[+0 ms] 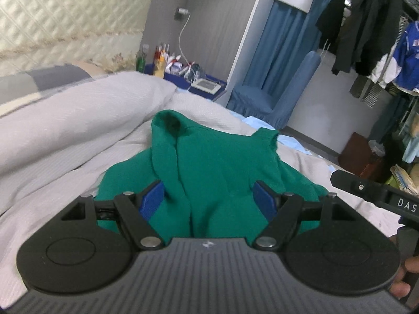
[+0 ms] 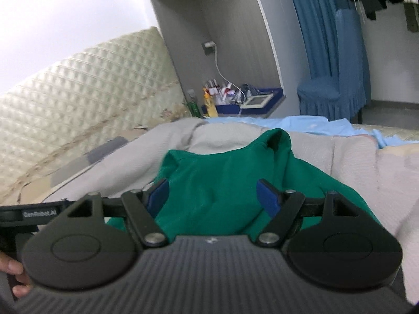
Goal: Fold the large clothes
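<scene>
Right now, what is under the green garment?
The green garment lies on a pale grey quilt spread over the bed. A light blue sheet shows beyond it. Whatever is directly beneath the garment is covered.

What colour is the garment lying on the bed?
Solid green garment, no pattern; clearest in the left wrist view.

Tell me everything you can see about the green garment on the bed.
The green garment is solid green, soft, matte fabric, apparently knit. It lies bunched rather than flat on the pale grey bedding, with folds running lengthwise and two humps raised at its far end, the left one showing a dark hollow like an opening. The left gripper and right gripper are both open above its near part, pads not pressing on it. Its near edge is hidden behind them.
</scene>
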Demonstrator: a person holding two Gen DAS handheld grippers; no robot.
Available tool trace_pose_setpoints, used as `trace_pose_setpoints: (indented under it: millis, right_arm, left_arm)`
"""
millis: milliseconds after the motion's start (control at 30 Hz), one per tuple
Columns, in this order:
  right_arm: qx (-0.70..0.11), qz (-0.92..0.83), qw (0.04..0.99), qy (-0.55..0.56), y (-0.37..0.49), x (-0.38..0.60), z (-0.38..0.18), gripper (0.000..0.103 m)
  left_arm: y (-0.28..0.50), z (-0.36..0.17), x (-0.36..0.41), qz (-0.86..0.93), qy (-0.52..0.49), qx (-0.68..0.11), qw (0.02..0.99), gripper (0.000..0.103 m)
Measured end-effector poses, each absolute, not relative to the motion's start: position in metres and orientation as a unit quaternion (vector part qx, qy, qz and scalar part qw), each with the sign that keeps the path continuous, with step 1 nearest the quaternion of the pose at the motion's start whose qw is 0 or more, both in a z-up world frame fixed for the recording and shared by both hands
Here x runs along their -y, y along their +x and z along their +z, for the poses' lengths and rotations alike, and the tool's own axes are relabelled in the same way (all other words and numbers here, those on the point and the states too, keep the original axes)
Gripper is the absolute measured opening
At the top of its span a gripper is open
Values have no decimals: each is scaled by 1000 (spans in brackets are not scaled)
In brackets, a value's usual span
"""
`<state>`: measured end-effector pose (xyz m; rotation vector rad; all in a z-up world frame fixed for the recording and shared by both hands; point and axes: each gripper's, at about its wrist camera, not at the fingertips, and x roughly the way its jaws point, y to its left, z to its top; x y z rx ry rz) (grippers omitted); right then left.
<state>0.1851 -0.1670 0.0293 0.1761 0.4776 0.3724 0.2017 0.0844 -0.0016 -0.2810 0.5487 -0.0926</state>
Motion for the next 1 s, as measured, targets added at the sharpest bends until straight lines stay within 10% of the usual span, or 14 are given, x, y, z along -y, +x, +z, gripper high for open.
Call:
trace_pose_setpoints:
  millis: [400, 567, 933, 1000]
  right_arm:
    - [-238, 189, 952, 30, 111, 154, 15, 78]
    - [-253, 193, 947, 40, 130, 141, -16, 103]
    - [-284, 198, 938, -8, 188, 82, -69, 102]
    - [-281, 195, 939, -43, 194, 72, -76, 87]
  left_arm:
    - [99, -17, -61, -39, -105, -271, 956, 79]
    - [116, -34, -76, -37, -124, -285, 950, 79]
    - [159, -82, -113, -28, -144, -298, 943, 79]
    - [162, -84, -116, -30, -145, -292, 945, 79]
